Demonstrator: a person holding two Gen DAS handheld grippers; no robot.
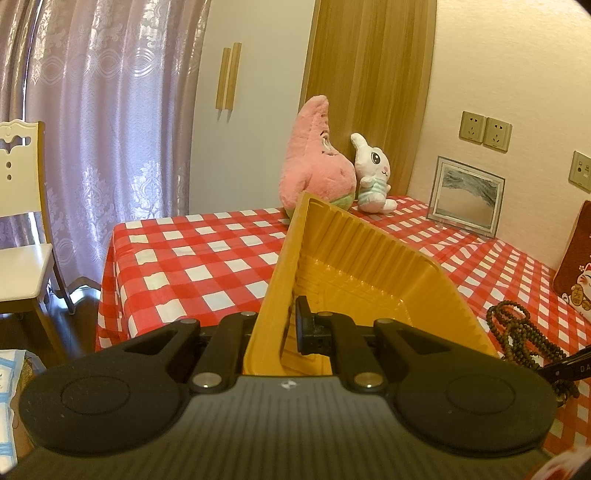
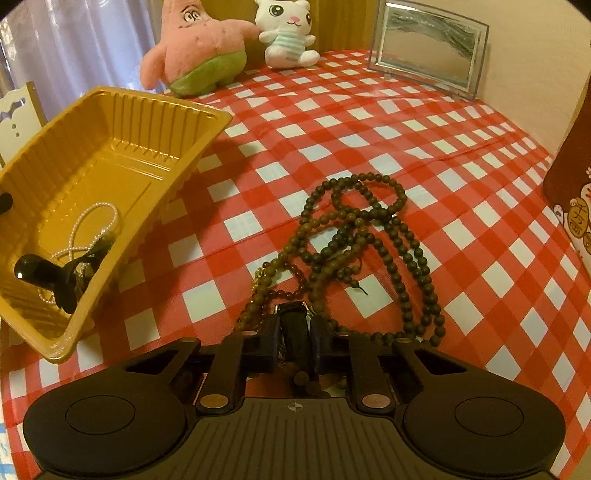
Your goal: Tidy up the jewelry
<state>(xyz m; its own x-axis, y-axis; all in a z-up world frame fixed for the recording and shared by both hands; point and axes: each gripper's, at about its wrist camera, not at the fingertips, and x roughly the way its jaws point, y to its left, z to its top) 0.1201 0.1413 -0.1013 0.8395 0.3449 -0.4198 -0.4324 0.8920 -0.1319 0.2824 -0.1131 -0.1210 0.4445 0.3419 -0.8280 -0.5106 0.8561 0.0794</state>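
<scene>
My left gripper (image 1: 284, 317) is shut on one wall of a yellow ribbed plastic tray (image 1: 369, 258) and holds it tilted above the checked tablecloth. Only the inner finger (image 1: 308, 328) shows; the wall hides the other. In the right wrist view the tray (image 2: 110, 155) holds a pearl strand (image 2: 92, 221) and a glossy black item (image 2: 70, 277). A tangled pile of dark wooden beads (image 2: 362, 236) lies on the cloth right of the tray. My right gripper (image 2: 294, 326) is at the pile's near edge, pads closed on a dark strap (image 2: 293, 321) with a metal end.
A pink plush (image 2: 195, 48), a white plush (image 2: 288, 33) and a glass picture frame (image 2: 428, 48) stand along the table's far edge. A dark red bag (image 2: 572, 166) with a cat print stands at the right. A white chair (image 1: 22, 229) is left of the table.
</scene>
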